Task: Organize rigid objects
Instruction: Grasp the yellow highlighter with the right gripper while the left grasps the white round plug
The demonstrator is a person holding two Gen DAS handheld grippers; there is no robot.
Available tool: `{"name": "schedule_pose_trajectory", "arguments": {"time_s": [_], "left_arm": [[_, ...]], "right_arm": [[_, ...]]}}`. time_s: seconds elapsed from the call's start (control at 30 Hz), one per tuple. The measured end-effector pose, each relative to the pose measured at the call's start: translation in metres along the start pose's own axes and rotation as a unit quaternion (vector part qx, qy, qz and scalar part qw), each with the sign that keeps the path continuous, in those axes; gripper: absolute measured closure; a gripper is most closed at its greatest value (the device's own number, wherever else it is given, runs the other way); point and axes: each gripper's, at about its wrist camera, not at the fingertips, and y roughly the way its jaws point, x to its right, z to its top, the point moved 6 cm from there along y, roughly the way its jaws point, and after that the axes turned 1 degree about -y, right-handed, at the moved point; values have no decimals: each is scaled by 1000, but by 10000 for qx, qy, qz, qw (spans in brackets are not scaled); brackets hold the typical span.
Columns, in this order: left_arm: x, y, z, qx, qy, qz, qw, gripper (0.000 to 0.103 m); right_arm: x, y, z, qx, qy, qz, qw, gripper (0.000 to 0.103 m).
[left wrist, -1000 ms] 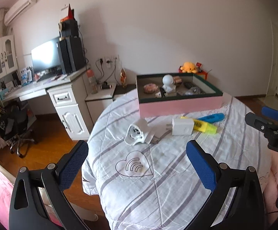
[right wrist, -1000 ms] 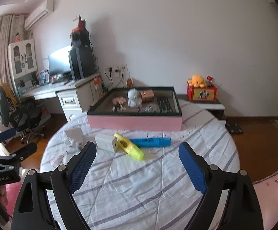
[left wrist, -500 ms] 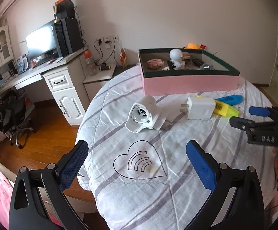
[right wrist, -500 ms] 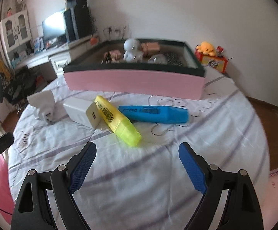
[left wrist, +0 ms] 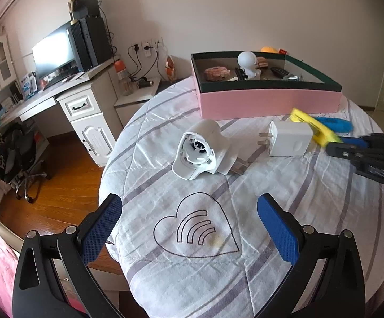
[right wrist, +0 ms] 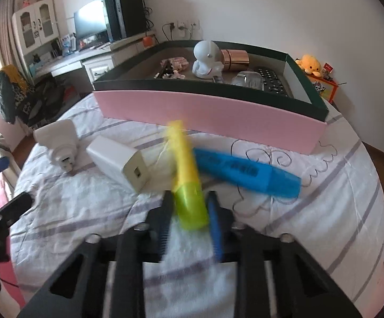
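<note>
A round tabletop [left wrist: 311,185] covered in a white cloth with grey stripes fills both views. At its far side sits a shallow pink box [right wrist: 208,114] with a dark green rim. Inside the box are a white figurine [right wrist: 206,59], a copper-coloured can [right wrist: 234,57], a black remote [right wrist: 271,80] and some smaller items too small to tell.

The right tool [right wrist: 189,212] has just been closing, and its blue pads now press on the cap end of a yellow highlighter [right wrist: 185,175]. The highlighter is blurred; its far end points toward the box. In the left wrist view the same highlighter [left wrist: 312,128] sticks out from the tip of the right tool at the right edge.

Just right of the yellow highlighter, a blue highlighter [right wrist: 247,173] lies flat on the cloth in front of the box. Just left of it lies a white charger [right wrist: 117,161], touching or nearly touching the yellow highlighter; I cannot tell which. Further left lies a white plug adapter [left wrist: 200,151], apart from the charger.

The left tool [left wrist: 189,228] is wide apart with nothing between its blue pads. It hangs over the near part of the cloth, above a printed heart outline [left wrist: 197,232], short of the adapter.
</note>
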Motion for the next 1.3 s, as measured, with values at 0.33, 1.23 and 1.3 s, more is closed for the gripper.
{"name": "schedule_pose_trajectory", "arguments": {"time_s": [0.33,1.23,1.3], "left_arm": [[5,36,22,-176,-229,-203,9994,0],[34,16,-8,-265,121,-943,9951,24],[39,11,-13,-266,174,-963,9948,23]], "right_arm": [[15,-18,-25,-107,294,-62,9995,83],[19,0,-4,-79,211,-331,9992,79],[14,-3,-8,-84,16,-418,9991,79]]}}
